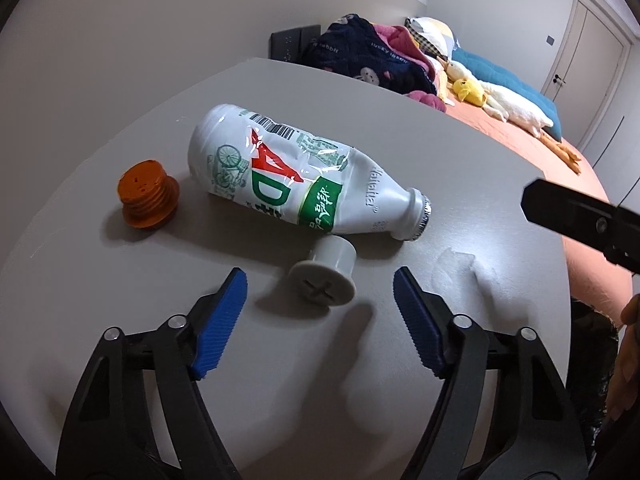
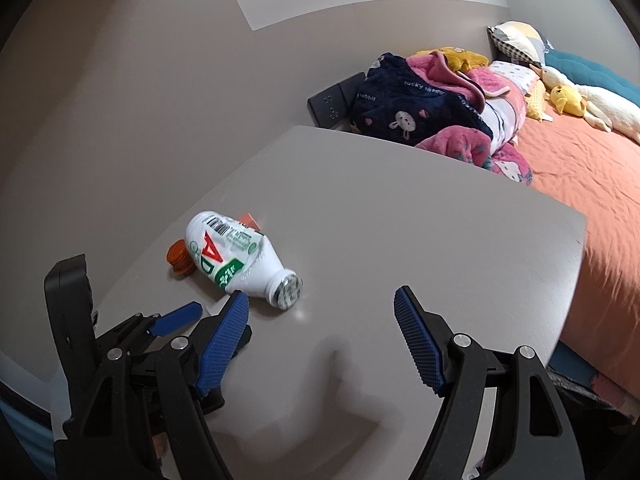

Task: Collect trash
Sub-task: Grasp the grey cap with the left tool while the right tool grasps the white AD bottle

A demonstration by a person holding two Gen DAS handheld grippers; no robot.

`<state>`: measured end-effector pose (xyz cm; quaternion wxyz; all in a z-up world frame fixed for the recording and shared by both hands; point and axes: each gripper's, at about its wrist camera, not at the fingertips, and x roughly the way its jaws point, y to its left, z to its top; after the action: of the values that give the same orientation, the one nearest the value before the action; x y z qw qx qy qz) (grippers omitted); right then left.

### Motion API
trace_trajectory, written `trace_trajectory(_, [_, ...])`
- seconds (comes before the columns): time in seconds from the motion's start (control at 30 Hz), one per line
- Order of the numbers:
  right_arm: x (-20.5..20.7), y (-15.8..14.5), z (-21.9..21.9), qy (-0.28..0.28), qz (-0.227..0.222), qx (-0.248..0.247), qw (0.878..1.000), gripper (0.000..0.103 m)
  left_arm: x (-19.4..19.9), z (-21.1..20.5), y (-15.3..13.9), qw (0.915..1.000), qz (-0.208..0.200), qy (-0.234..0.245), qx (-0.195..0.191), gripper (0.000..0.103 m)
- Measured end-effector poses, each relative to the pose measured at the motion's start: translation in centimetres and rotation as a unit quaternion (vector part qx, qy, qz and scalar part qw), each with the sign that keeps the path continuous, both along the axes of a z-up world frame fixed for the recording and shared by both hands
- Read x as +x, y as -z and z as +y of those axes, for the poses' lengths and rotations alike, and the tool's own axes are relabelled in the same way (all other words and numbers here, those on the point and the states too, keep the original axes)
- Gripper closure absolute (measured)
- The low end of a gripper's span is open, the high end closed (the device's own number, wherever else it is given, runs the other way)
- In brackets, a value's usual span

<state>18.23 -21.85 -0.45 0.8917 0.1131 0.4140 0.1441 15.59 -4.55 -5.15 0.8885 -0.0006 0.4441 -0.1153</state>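
Note:
A crushed white plastic bottle [image 1: 296,176] with a green and red label lies on its side on the grey table [image 1: 460,152]; it also shows in the right wrist view [image 2: 240,260]. A grey plastic screw [image 1: 326,274] lies just in front of it, and an orange threaded plug [image 1: 148,196] stands to its left. My left gripper [image 1: 320,284] is open, its blue fingertips on either side of the grey screw, just above the table. My right gripper [image 2: 322,306] is open and empty, to the right of the bottle's foil-covered mouth [image 2: 289,290].
A bed [image 2: 592,184] with an orange sheet, piled blankets [image 2: 424,112] and plush ducks [image 1: 504,100] lies beyond the table's right edge. A black wall socket [image 2: 332,104] is behind the table. The orange plug [image 2: 180,260] shows left of the bottle.

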Motion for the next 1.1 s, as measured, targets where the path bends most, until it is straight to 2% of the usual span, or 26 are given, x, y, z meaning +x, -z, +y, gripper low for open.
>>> trace_trajectory(0.13, [1.2,0.2,1.1,-0.012,0.002,-0.01,1.0,0.027,0.4,0.2,0.2,0.9999,-0.006,0.005,0.013,0.047])
trace_trajectory(0.2, [1.8,0.5,1.8,-0.019,0.004,-0.013,1.0,0.027,0.5,0.5,0.1,0.9999,-0.007,0.006,0.011,0.062])
trace_trajectory(0.27, [2.3,0.7,2.5,-0.026,0.005,-0.015,1.0,0.027,0.7,1.0,0.0,0.9999,-0.005,0.008,0.003,0.071])
trace_trajectory(0.7, [5.2,2.3,7.9,-0.093,0.014,-0.021,0.995,0.027,0.9,6.0,-0.7,0.999,0.002,-0.045,-0.008,0.071])
trace_trajectory(0.73, [5.4,2.4,8.3,-0.098,0.014,-0.024,0.995,0.024,0.8,6.4,-0.8,0.9988,0.002,-0.049,-0.007,0.071])
trace_trajectory(0.8, [5.8,2.7,9.1,-0.105,0.012,-0.035,0.994,0.02,0.8,6.9,-0.8,0.9986,0.002,-0.052,-0.005,0.071])
trace_trajectory(1.1, [8.4,4.3,10.9,-0.145,0.037,-0.053,0.987,0.02,0.7,7.9,-0.7,0.998,0.006,-0.063,-0.006,0.071])
